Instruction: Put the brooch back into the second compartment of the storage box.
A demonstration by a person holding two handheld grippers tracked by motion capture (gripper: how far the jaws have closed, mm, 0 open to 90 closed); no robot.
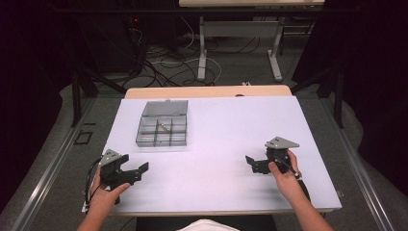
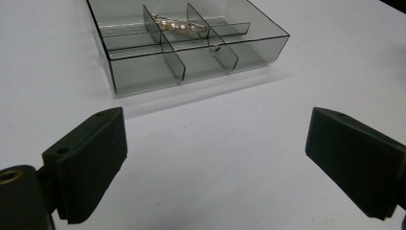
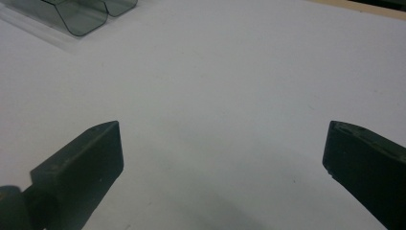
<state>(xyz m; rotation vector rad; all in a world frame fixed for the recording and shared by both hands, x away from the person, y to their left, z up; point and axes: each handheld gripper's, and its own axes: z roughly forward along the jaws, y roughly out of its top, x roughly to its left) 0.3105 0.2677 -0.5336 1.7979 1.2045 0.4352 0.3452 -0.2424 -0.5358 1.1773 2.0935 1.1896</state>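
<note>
**Clerk A:** High view, item one: white table (image 1: 216, 144), wooden edge at its far side. Item two: smoky clear compartment box (image 1: 162, 130), on the left far part of the table, lid (image 1: 164, 108) thrown back flat behind it.

**Clerk B:** Contents of the box?

**Clerk A:** One entry. Left gripper view lists a gold-coloured beaded piece (image 2: 179, 25), lying slantwise in a middle compartment of the far row. What the piece is, I cannot tell. Other compartments, where they can be seen into, hold nothing.

**Clerk B:** Left gripper?

**Clerk A:** Left gripper (image 1: 126, 171), held in the person's left hand (image 1: 107, 192) at the near left edge of the table, pointing toward the box. Jaws spread wide, nothing between them; in its own view (image 2: 215, 158) bare white table lies in the gap, the box near ahead.

**Clerk B:** Right gripper?

**Clerk A:** Right gripper (image 1: 257, 163), held in the right hand (image 1: 285, 178) on the near right part of the table, well apart from the box, grey plate on top. Jaws parted wide, holding nothing. Its own view (image 3: 222, 167) has bare table between the jaws and a corner of the box (image 3: 76, 14) at the upper left.
</note>
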